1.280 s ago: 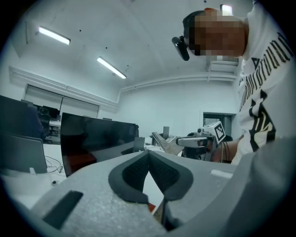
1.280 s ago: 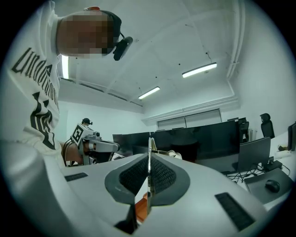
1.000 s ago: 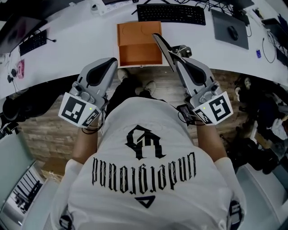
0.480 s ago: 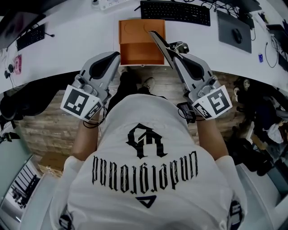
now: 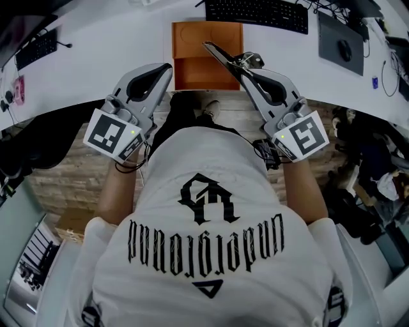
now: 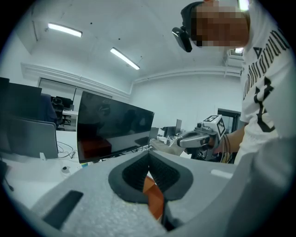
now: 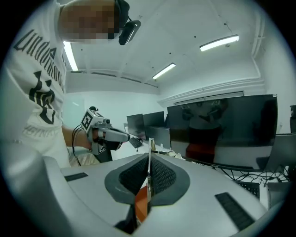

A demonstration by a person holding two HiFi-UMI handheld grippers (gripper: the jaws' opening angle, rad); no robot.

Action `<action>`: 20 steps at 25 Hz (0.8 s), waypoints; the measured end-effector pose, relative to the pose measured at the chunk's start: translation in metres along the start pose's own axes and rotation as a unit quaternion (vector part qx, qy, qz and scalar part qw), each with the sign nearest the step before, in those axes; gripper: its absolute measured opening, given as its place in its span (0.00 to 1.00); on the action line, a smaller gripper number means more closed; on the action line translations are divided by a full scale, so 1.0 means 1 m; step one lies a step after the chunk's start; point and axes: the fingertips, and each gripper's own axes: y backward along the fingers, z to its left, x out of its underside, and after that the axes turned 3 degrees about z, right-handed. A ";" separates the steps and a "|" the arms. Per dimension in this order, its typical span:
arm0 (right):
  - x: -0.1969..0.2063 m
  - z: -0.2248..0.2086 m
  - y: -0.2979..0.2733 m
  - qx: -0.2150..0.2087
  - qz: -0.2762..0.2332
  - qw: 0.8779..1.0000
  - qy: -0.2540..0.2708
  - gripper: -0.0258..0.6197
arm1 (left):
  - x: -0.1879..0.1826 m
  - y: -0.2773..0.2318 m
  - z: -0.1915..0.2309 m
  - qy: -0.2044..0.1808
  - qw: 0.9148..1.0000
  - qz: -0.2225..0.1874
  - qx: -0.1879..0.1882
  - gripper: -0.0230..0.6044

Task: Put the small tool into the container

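An orange open container (image 5: 206,71) stands on the white desk (image 5: 96,57) in the head view. My right gripper (image 5: 245,66) is shut on a thin flat metal tool (image 5: 220,54), whose free end reaches left over the container's right part. In the right gripper view the tool (image 7: 150,150) shows edge-on, rising from between the closed pads of the right gripper (image 7: 149,163). My left gripper (image 5: 167,66) is held at the desk's near edge, left of the container, shut with nothing in it. Its pads (image 6: 159,173) meet in the left gripper view.
A black keyboard (image 5: 255,11) lies behind the container, with a mouse on a grey pad (image 5: 345,38) to its right. Another keyboard (image 5: 35,48) lies at the far left. Dark monitors (image 6: 111,127) stand on the desks. The floor below is wood-patterned (image 5: 70,179).
Both grippers have moved forward toward the desk. The tool's free end now reaches over the container's right part instead of beside its right edge.
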 end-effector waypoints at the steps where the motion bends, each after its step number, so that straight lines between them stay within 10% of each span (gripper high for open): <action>1: 0.004 0.000 -0.006 -0.004 0.007 1.000 0.003 0.06 | 0.003 -0.001 0.004 0.002 1.000 0.003 0.002 0.06; 20: 0.098 0.025 -0.103 -0.098 0.133 0.986 -0.026 0.06 | 0.066 0.000 0.056 0.047 0.997 0.056 0.039 0.06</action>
